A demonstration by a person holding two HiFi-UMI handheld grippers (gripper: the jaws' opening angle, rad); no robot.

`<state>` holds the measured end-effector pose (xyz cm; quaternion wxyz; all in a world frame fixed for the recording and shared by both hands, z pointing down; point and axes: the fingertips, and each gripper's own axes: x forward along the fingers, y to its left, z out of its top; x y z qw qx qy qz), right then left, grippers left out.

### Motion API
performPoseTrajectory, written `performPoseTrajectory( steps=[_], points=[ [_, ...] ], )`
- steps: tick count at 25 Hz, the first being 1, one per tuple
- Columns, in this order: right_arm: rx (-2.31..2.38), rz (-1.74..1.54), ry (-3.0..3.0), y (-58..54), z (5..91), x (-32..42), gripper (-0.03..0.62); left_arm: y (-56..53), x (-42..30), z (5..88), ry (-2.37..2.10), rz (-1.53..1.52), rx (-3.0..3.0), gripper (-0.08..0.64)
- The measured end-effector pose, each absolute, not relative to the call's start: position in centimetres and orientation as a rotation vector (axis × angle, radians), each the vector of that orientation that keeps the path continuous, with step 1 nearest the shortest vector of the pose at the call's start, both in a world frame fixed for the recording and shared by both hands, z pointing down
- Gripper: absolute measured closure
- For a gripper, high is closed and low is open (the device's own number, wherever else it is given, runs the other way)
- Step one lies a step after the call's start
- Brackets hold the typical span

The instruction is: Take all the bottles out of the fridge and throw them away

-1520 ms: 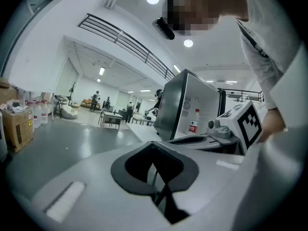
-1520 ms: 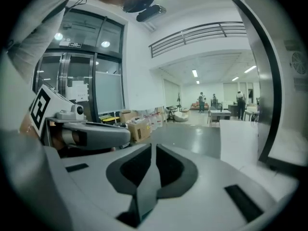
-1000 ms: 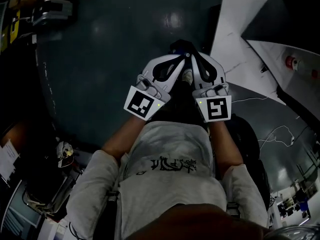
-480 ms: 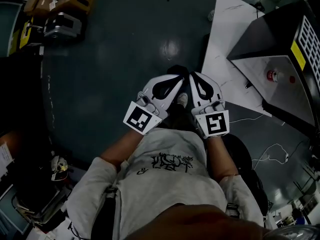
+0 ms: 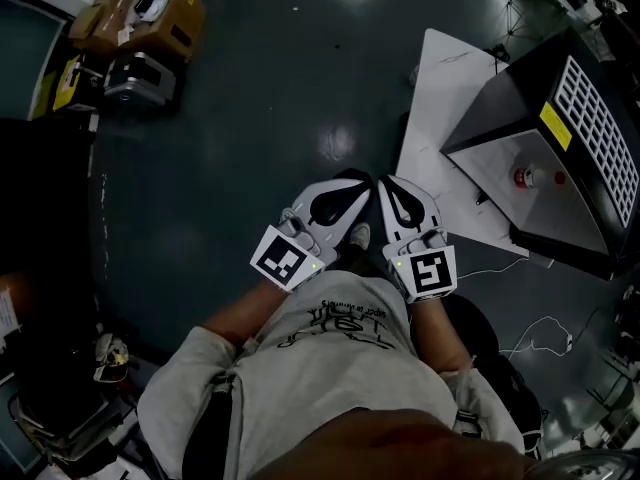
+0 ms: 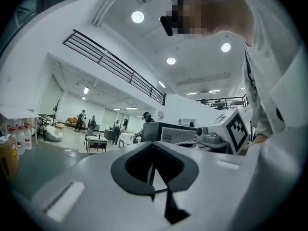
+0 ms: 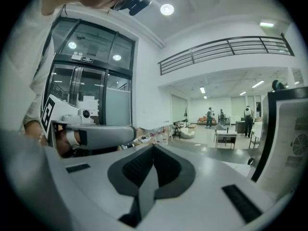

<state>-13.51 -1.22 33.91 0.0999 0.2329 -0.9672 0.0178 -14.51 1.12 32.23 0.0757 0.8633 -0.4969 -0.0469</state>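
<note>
We hold the left gripper (image 5: 360, 182) and the right gripper (image 5: 386, 182) side by side in front of our chest, tips nearly touching. Each has its jaws pressed together with nothing between them, which we judge to be a carrying pose for walking, not for reaching. Below them is bare dark floor (image 5: 240, 118). A black cabinet (image 5: 560, 158) stands on a white board (image 5: 440, 88) near the floor's right edge, but we cannot tell whether it is the fridge. The only bottles (image 7: 161, 136) in sight are small ones far across the room in the right gripper view, so we judge the task is not yet under way.
</note>
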Motion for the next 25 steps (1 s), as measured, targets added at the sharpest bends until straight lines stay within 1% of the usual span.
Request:
performPoseTrajectory(
  steps=[12, 25],
  points=[
    [0.663, 0.042, -2.890, 0.4, 28.6, -13.2, 0.581, 2.4, -15.1, 27.7, -1.508, -0.191, 2.645, 0.552],
    [0.716, -0.001, -2.886, 0.5, 25.7, -13.2, 0.581, 2.5, -15.2, 25.1, -1.445, -0.227, 2.681, 0.552]
  ],
)
